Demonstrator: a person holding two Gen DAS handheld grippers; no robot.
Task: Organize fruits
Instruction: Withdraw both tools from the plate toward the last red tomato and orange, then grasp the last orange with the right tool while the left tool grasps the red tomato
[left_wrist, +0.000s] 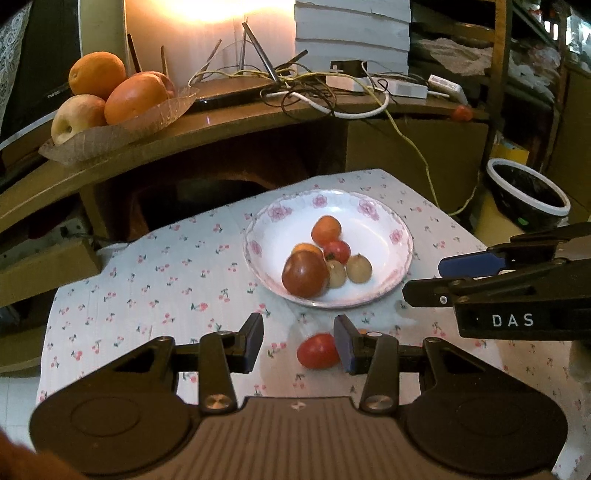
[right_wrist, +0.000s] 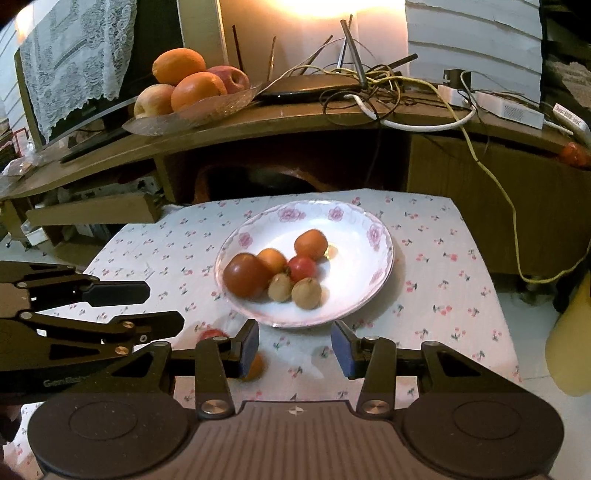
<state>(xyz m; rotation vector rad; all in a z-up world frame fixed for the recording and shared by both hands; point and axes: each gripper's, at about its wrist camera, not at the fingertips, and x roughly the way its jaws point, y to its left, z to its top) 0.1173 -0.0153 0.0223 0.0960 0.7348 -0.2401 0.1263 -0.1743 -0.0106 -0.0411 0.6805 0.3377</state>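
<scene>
A white flowered plate (left_wrist: 258, 229) (right_wrist: 380, 236) sits on the cherry-print tablecloth (left_wrist: 166, 280). It holds a big dark red tomato (left_wrist: 304, 273) (right_wrist: 245, 275), a small red tomato (left_wrist: 337, 251), two orange fruits and two brownish ones (left_wrist: 358, 268). In front of the plate a loose red tomato (left_wrist: 317, 350) (right_wrist: 212, 334) lies on the cloth. My left gripper (left_wrist: 300, 343) (right_wrist: 164, 306) is open over it, the right finger almost touching it. A small orange fruit (right_wrist: 255, 365) lies half hidden behind the left finger of my open, empty right gripper (right_wrist: 295, 347) (left_wrist: 424, 278).
Behind the table a wooden shelf (left_wrist: 229, 125) carries a glass dish of oranges and apples (left_wrist: 110, 96) (right_wrist: 192, 85), a router and tangled cables (left_wrist: 317, 88). A red fruit (left_wrist: 461, 112) sits at the shelf's right end. A black white-rimmed bin (left_wrist: 528, 192) stands on the floor to the right.
</scene>
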